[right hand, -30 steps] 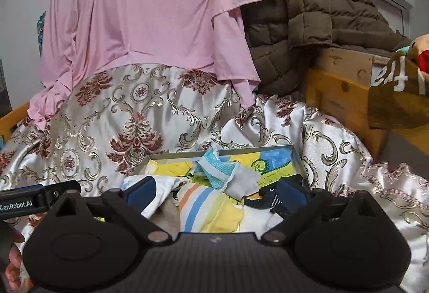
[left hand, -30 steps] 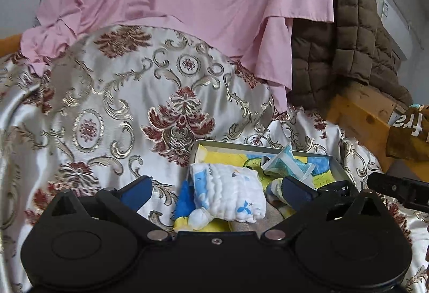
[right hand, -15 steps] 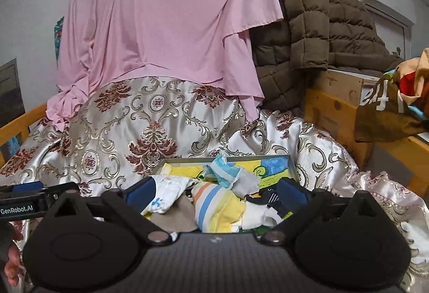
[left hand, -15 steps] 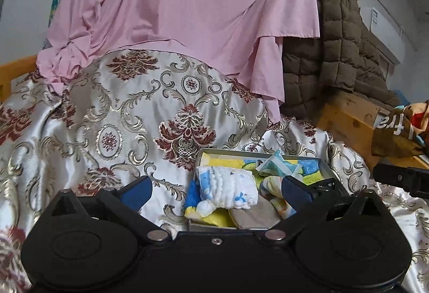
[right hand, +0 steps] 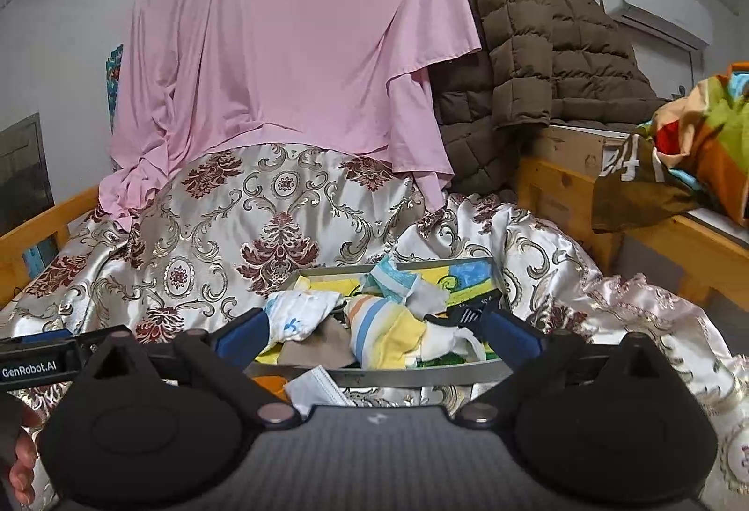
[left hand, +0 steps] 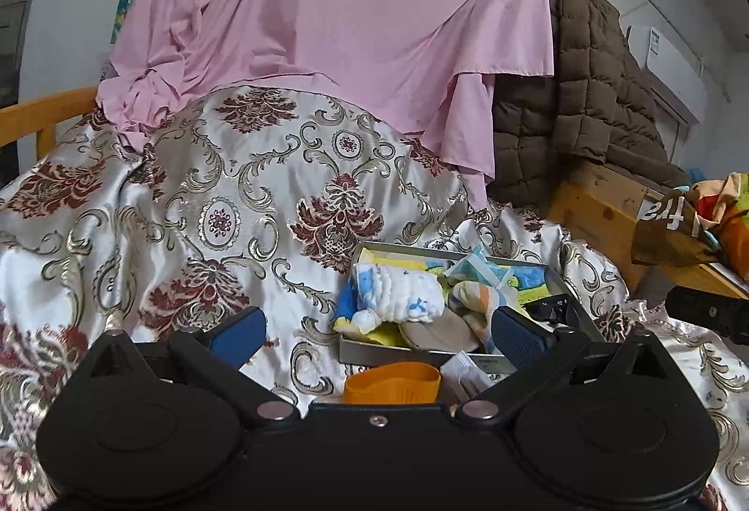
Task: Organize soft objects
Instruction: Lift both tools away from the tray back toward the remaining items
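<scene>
A shallow grey metal tray (left hand: 412, 354) (right hand: 421, 372) lies on the patterned satin cloth. It holds several soft items: a white cloth with blue print (left hand: 398, 291) (right hand: 304, 314), a striped sock (right hand: 384, 333) (left hand: 473, 300), a light blue cloth (right hand: 391, 279) and a tan piece (right hand: 318, 352). An orange band (left hand: 391, 382) and a white mask (right hand: 316, 389) lie in front of the tray. My left gripper (left hand: 377, 333) is open and empty, near the tray's front left. My right gripper (right hand: 377, 335) is open and empty, above the tray's front edge.
A pink sheet (left hand: 337, 19) hangs behind the satin-covered mound (left hand: 224, 202). A brown quilted jacket (right hand: 529, 57) drapes over wooden furniture (right hand: 557, 193) at the right. A colourful bag (right hand: 702, 136) sits on the far right. A wooden rail (left hand: 42, 113) runs at the left.
Both grippers have drawn back and up from the tray. The orange band and the white mask in front of the tray have come into view. Both stay open.
</scene>
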A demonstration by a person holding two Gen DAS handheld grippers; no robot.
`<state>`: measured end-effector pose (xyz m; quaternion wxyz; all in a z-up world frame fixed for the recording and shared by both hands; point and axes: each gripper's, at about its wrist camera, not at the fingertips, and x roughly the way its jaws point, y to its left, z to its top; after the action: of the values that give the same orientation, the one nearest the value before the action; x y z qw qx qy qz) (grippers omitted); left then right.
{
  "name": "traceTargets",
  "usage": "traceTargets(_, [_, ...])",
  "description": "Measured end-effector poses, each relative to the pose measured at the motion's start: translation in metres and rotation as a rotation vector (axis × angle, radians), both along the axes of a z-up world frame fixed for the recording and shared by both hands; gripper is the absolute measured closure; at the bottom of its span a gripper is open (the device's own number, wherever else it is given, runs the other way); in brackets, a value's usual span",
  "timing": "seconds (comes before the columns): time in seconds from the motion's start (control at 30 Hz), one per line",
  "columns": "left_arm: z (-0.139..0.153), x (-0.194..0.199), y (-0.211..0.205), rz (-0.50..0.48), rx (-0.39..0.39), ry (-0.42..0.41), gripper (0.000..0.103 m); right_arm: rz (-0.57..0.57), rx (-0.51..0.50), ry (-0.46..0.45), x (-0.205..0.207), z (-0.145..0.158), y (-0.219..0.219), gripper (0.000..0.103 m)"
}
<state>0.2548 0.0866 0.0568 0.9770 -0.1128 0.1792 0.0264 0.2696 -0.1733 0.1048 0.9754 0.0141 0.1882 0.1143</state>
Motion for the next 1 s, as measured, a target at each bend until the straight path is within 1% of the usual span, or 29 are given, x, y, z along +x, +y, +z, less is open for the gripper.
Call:
traceTargets(0.2, [0.001, -0.025, -0.006, 0.015, -0.019, -0.003, 0.001, -0.007, 0.016, 0.001, -0.021, 0.001, -0.007, 0.001])
traceTargets(0.3, [0.002, -0.037, -0.010, 0.016, -0.033, -0.003, 0.001, -0.003, 0.008, -0.005, -0.032, 0.001, -0.007, 0.001])
traceTargets(0.43, [0.005, -0.052, -0.014, 0.014, -0.023, -0.008, 0.001, 0.006, -0.007, -0.016, -0.046, 0.003, -0.006, 0.001])
traceTargets(0.6, [0.006, -0.069, -0.016, 0.022, -0.020, -0.016, 0.001, 0.012, -0.001, -0.028, -0.065, 0.002, -0.006, 0.001])
traceTargets(0.77, [0.004, -0.083, -0.021, 0.013, 0.000, -0.022, 0.001, 0.015, -0.002, -0.027, -0.082, -0.006, -0.008, 0.000])
traceTargets(1.0, [-0.010, -0.102, -0.026, 0.008, 0.000, -0.022, 0.001, 0.012, 0.005, -0.007, -0.098, -0.023, -0.013, 0.000])
